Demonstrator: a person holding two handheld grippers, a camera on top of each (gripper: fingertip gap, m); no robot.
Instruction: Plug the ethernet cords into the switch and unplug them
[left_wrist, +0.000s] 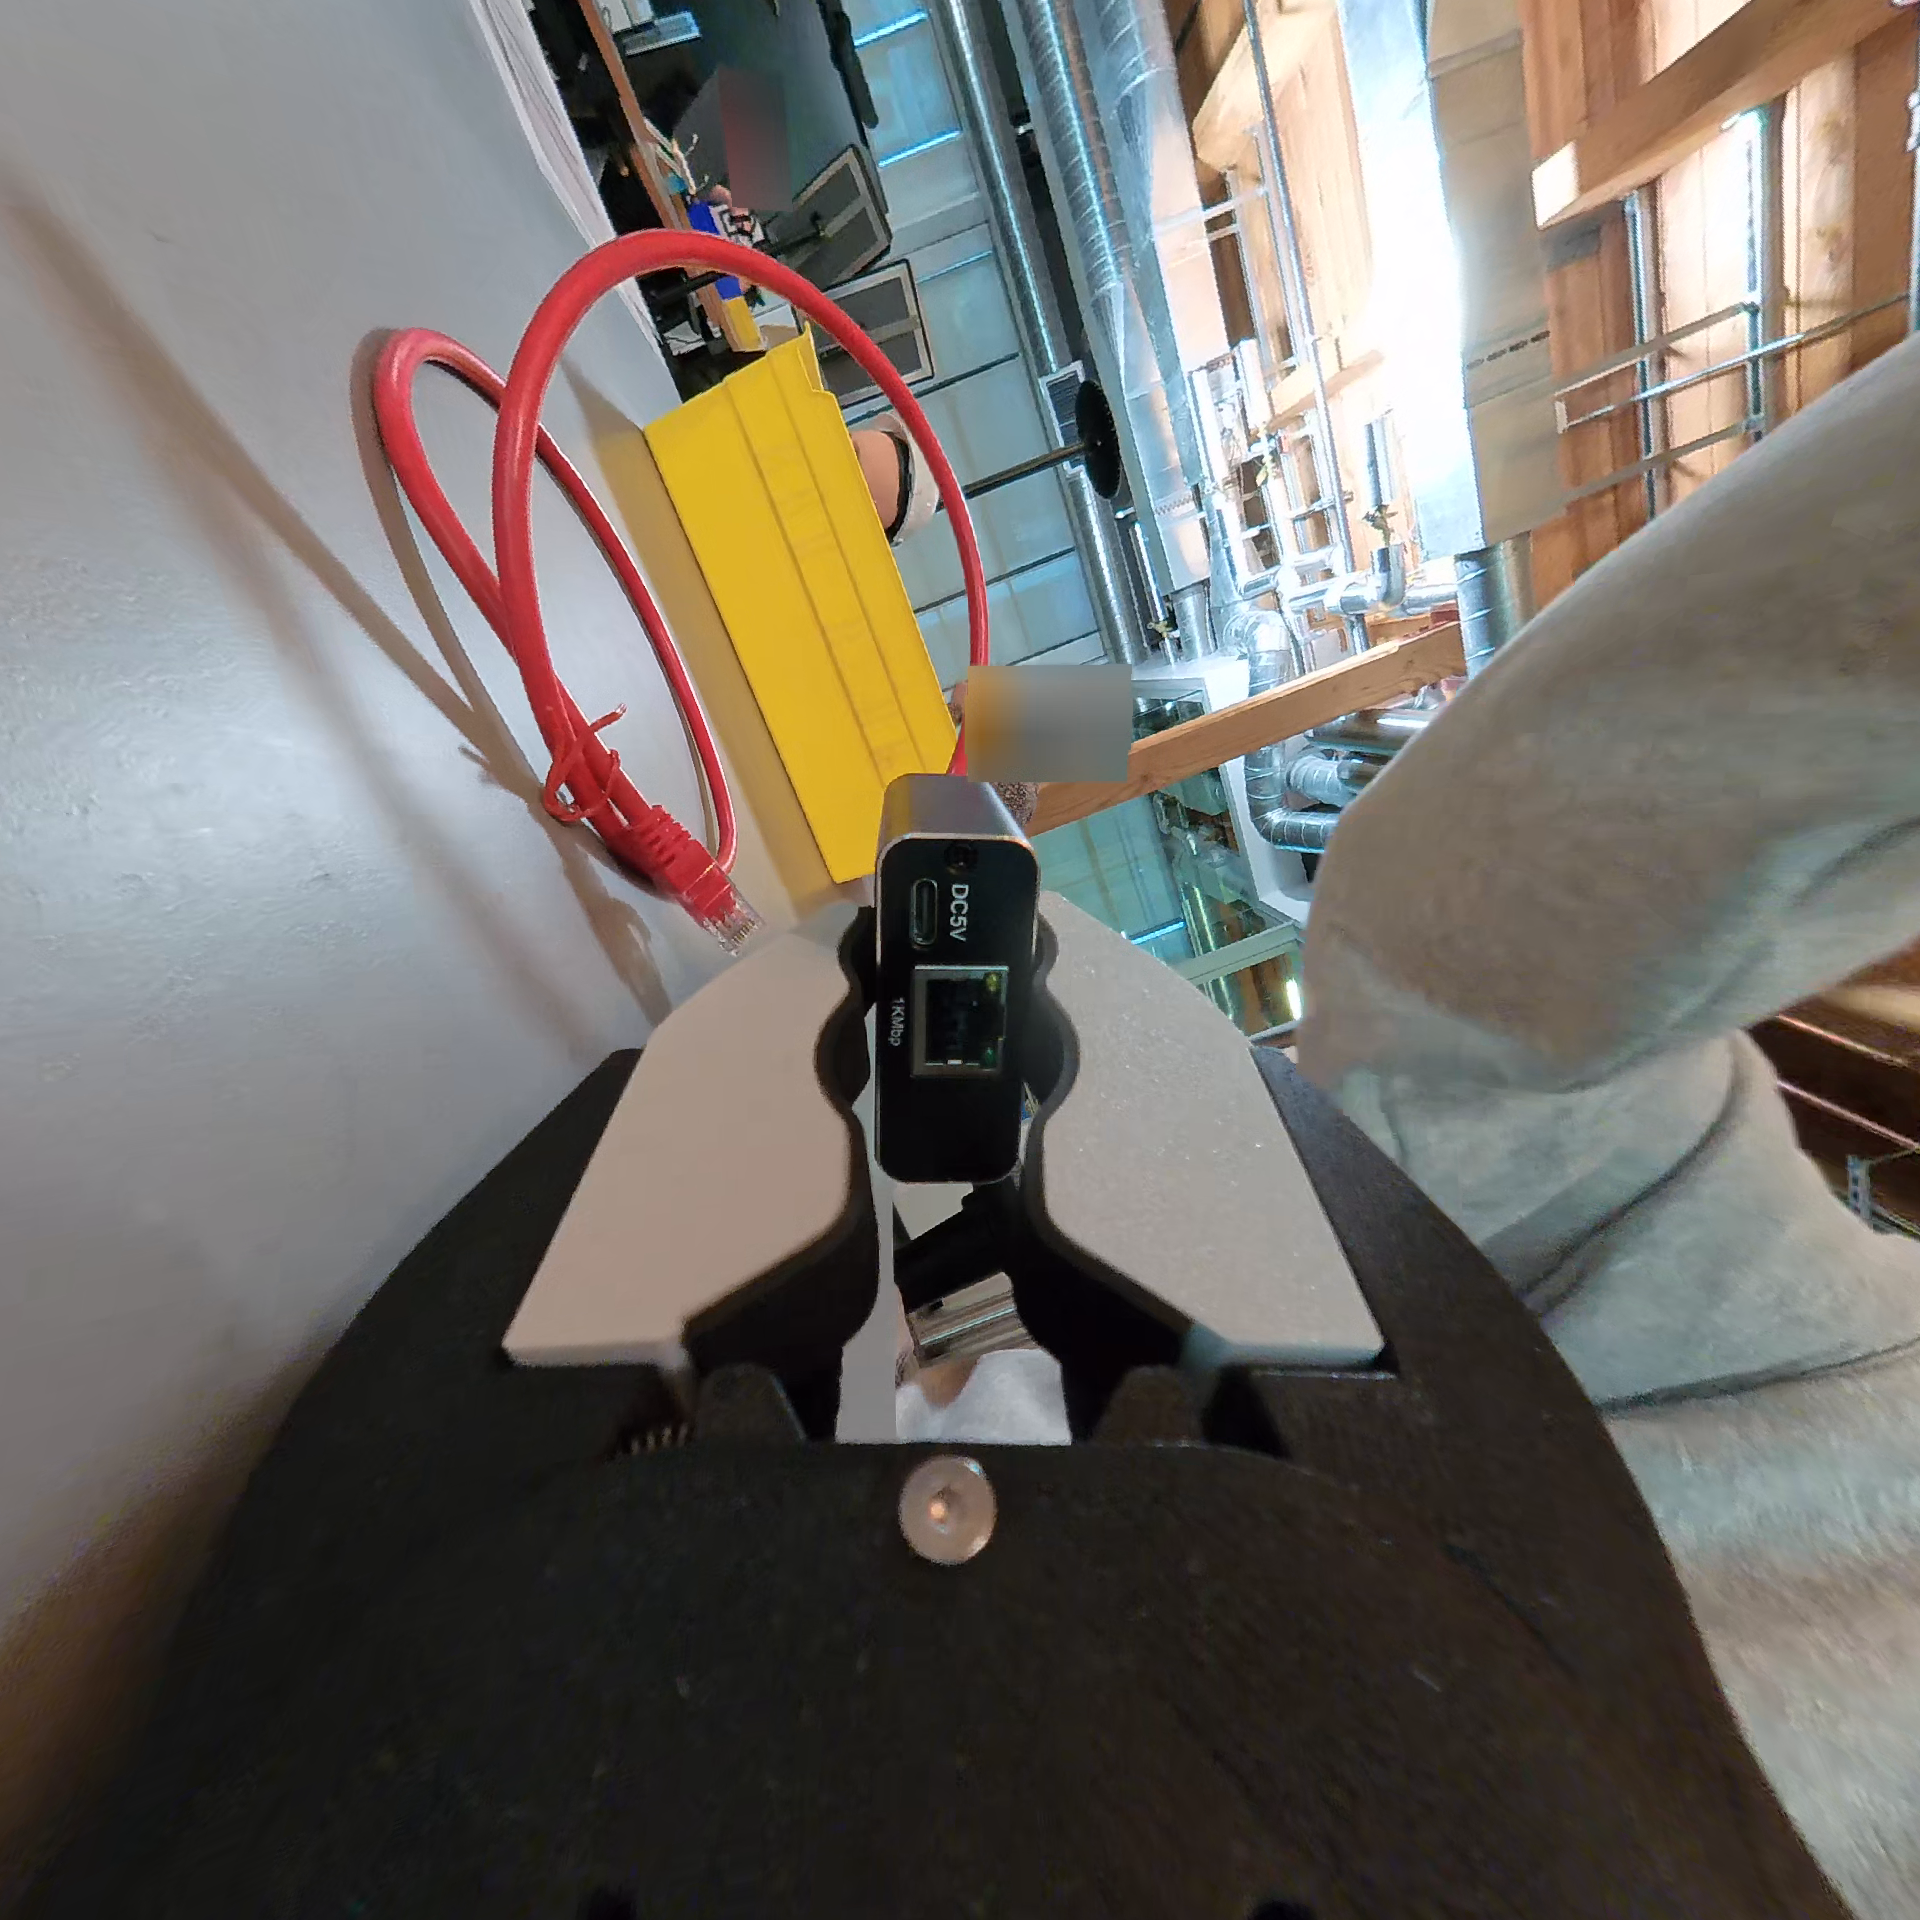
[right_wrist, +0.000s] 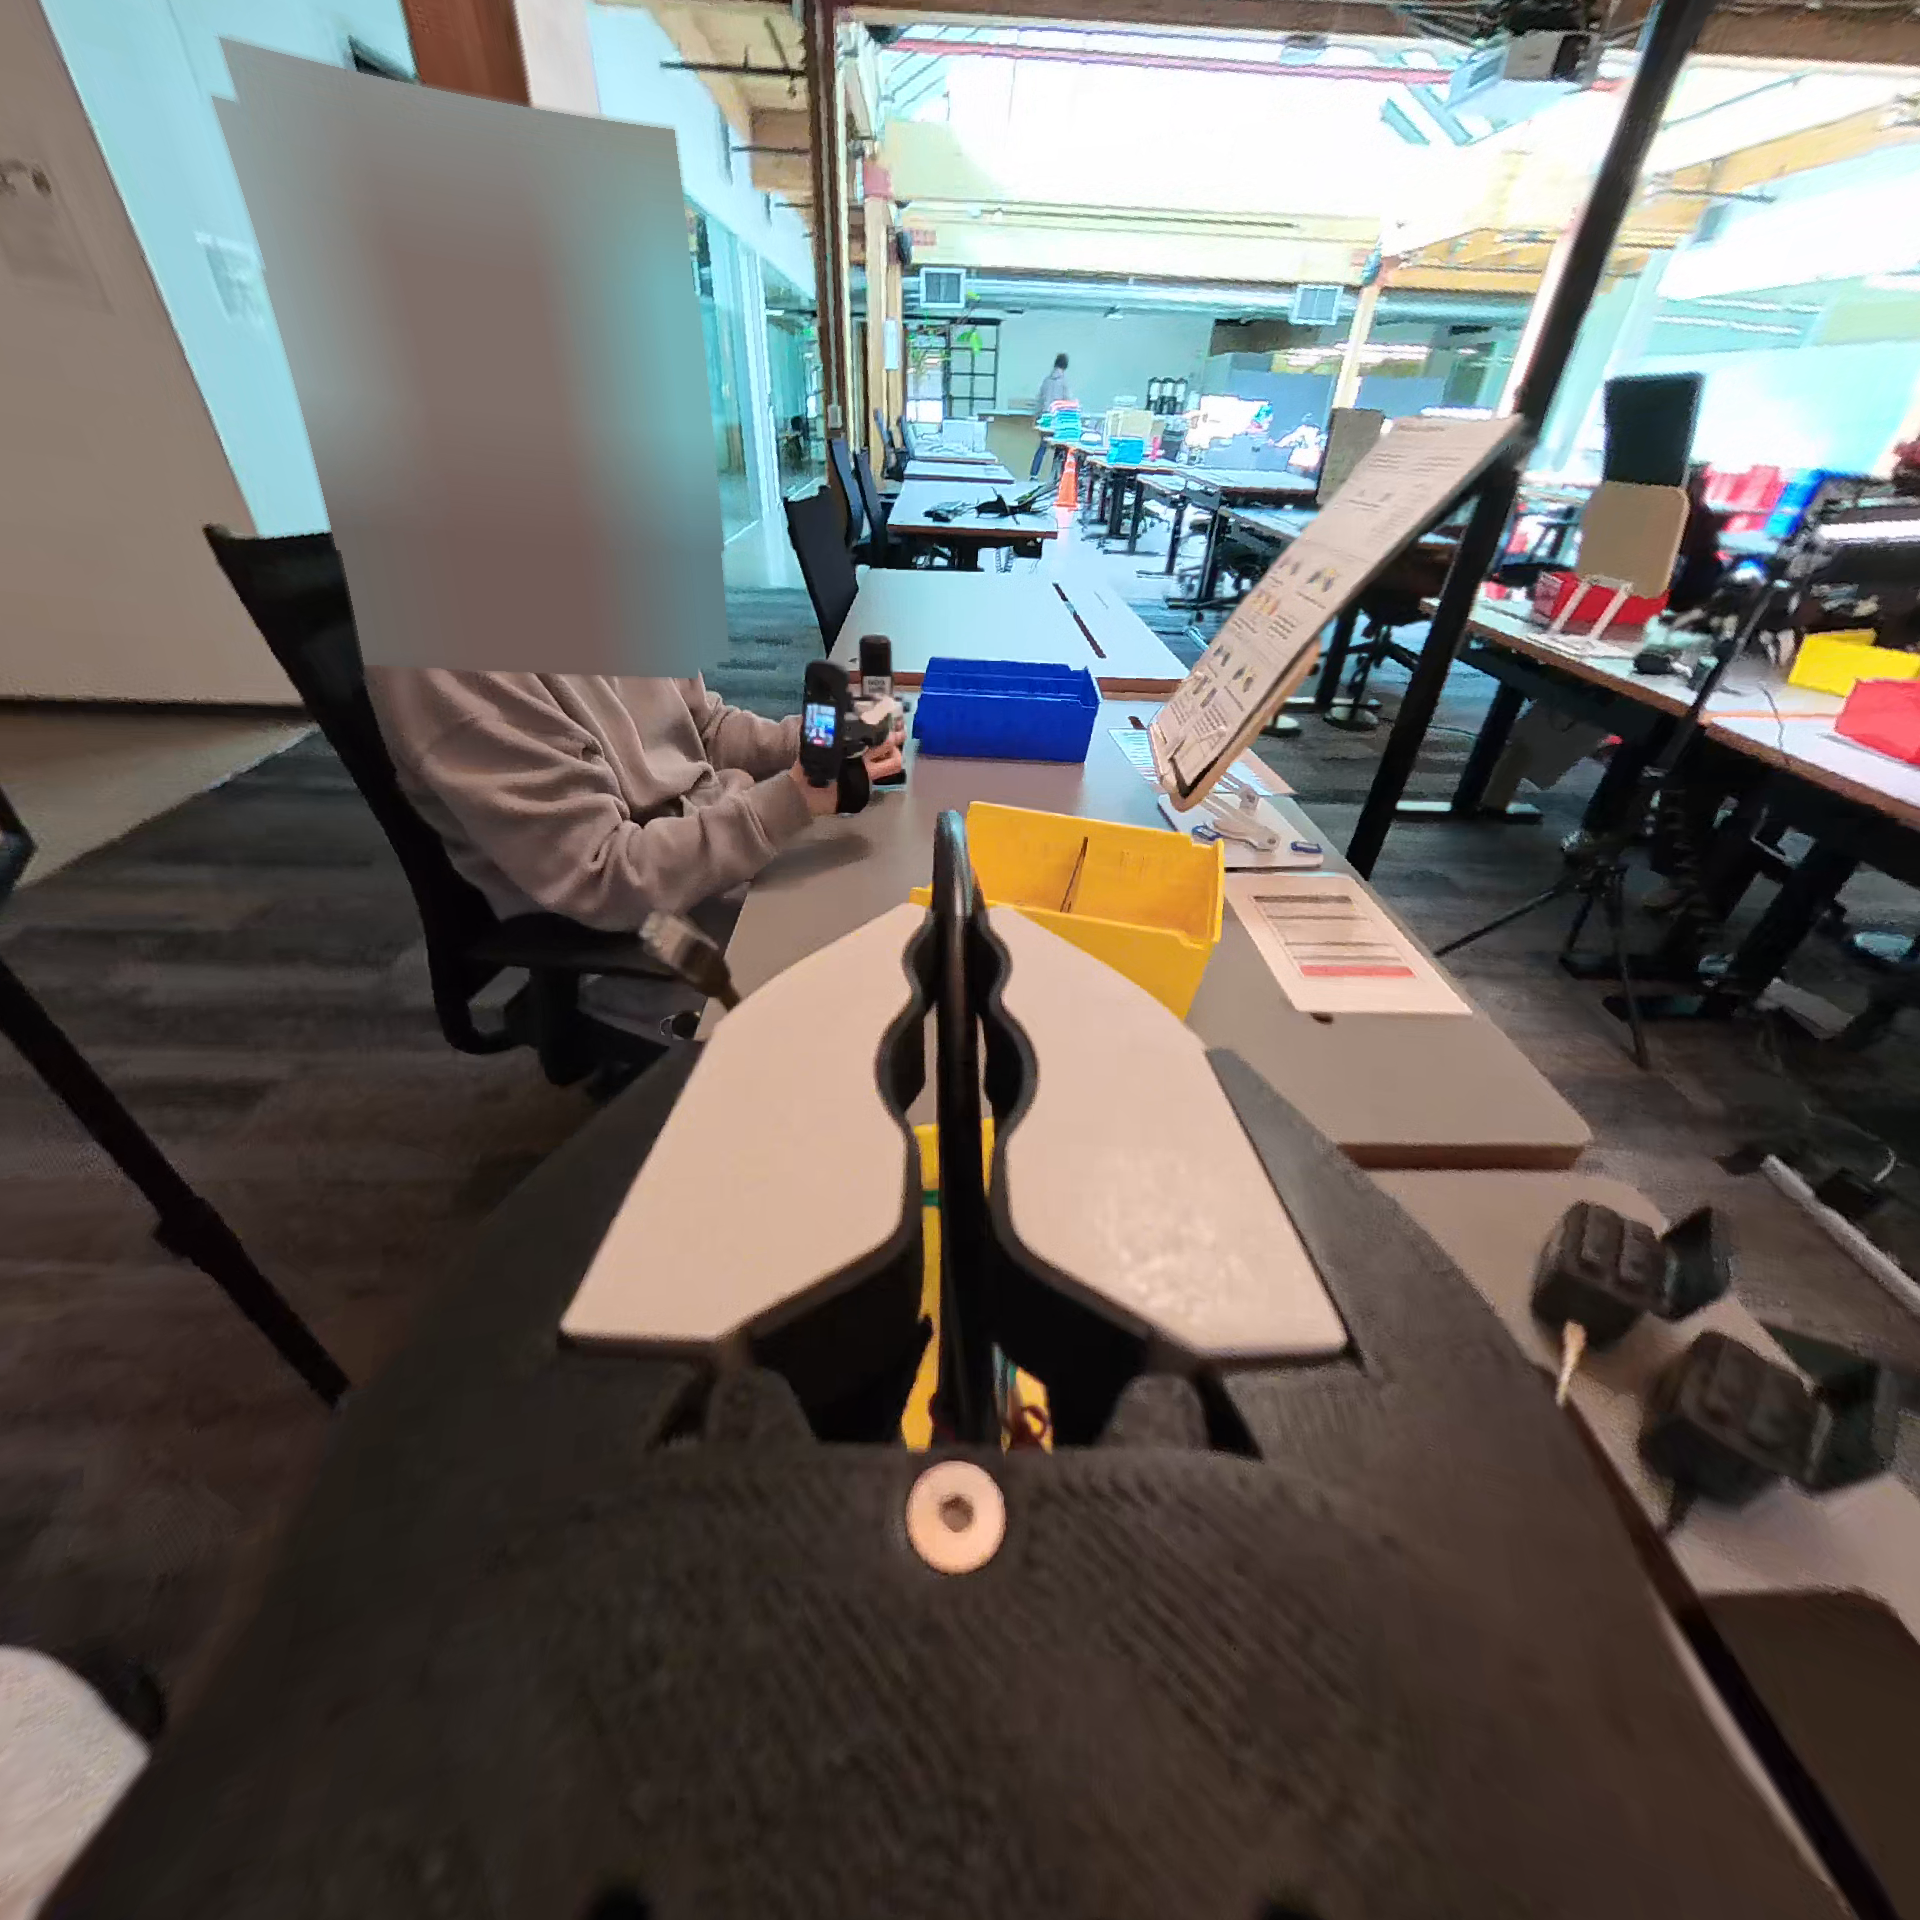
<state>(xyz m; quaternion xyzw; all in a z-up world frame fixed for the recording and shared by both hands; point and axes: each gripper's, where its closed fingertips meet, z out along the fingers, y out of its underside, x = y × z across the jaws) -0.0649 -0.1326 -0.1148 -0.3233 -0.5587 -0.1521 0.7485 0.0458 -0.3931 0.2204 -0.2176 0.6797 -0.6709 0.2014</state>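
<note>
Clenched on the switch (left_wrist: 956, 977), the left gripper (left_wrist: 951, 997) holds the small dark metal box upright between its grey fingers (left_wrist: 727, 1122), the end face turned to the camera. That face carries a slim oval power socket above an empty ethernet port. The left wrist view is rolled on its side, so the grey table (left_wrist: 208, 727) runs up the left of the picture. A red ethernet cord (left_wrist: 582, 582) lies coiled on the table, bound by a red twist tie near its clear-tipped plug (left_wrist: 717, 904), which rests free just beside the gripper's left finger. A yellow bin (left_wrist: 800, 623) stands just behind the coil, and part of the loop arches in front of it. A grey sleeve (left_wrist: 1558, 883) fills the right side.

Right gripper (right_wrist: 956, 1049) is clamped tight on a thin black cable (right_wrist: 954, 1091), which runs up between the fingers and bends over their tips. Ahead of it, a yellow bin (right_wrist: 1112, 914) sits on the table (right_wrist: 1403, 1091), a blue bin (right_wrist: 1003, 707) farther along, and a printed sheet (right_wrist: 1340, 945) near the right edge. A seated person in a grey sweatshirt (right_wrist: 582, 790) holds another handheld gripper (right_wrist: 842, 738) at the far left edge.
</note>
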